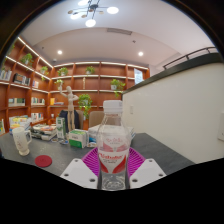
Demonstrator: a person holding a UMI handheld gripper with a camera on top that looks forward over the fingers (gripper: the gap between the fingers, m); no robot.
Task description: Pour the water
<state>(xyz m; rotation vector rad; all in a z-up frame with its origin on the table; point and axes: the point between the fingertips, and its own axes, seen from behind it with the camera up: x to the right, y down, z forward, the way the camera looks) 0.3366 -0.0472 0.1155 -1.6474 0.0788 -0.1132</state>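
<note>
A clear plastic water bottle (113,140) with a red and white label stands upright between my fingers, its cap off and its open mouth at the top. My gripper (113,165) is shut on the bottle, the magenta pads (92,163) pressing its sides at label height. The bottle's base hangs just above the grey table (60,158). Out on the table to the left stands a clear plastic cup (21,141). A red bottle cap (43,160) lies on the table between the cup and my fingers.
Boxes and small items (45,130) crowd the table's far left end. A green box (61,128) stands behind them. Wooden shelves (90,85) with plants line the back wall. A white partition (180,110) rises to the right.
</note>
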